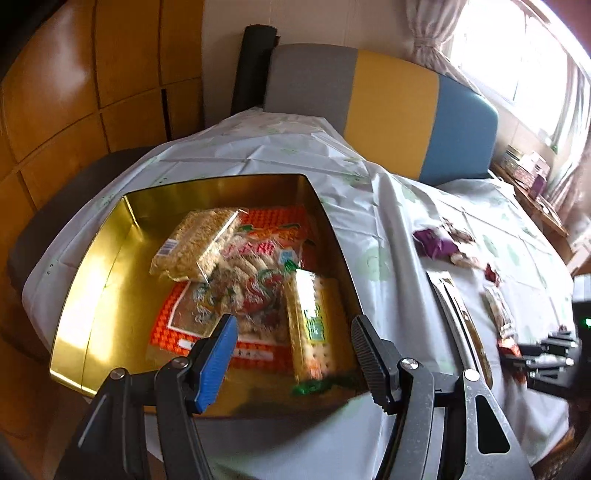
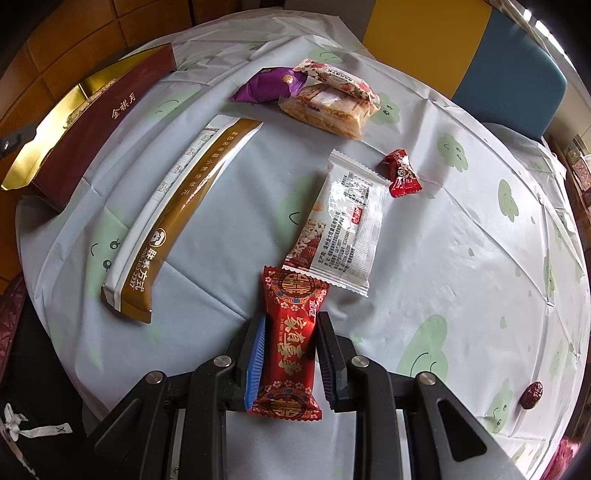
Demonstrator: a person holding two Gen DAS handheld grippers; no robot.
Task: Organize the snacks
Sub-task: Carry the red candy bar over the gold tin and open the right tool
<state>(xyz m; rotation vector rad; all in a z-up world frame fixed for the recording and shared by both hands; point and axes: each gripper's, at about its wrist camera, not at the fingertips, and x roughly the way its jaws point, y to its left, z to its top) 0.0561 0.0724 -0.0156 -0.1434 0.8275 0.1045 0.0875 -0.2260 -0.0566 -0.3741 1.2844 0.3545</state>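
Pale tablecloth (image 2: pixel 461 258) with green smiling-cloud print, creased, drapes over the table. Behind it a chair back (image 1: pixel 388 107) in grey, yellow and blue panels. Wood-panelled wall (image 1: pixel 92 74) at left. Bright window (image 1: pixel 517 48) with gathered curtain (image 1: pixel 428 33) at right. Dark upright roll (image 1: pixel 253 66) beside the chair.

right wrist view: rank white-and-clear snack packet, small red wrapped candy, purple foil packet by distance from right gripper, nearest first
Measured from the right gripper, shut on the red gold-lettered snack packet:
1. White-and-clear snack packet, just beyond the red packet's far end, slightly right.
2. Small red wrapped candy, farther out, to the right.
3. Purple foil packet, farthest, near the table's far edge, beside two other wrapped snacks.
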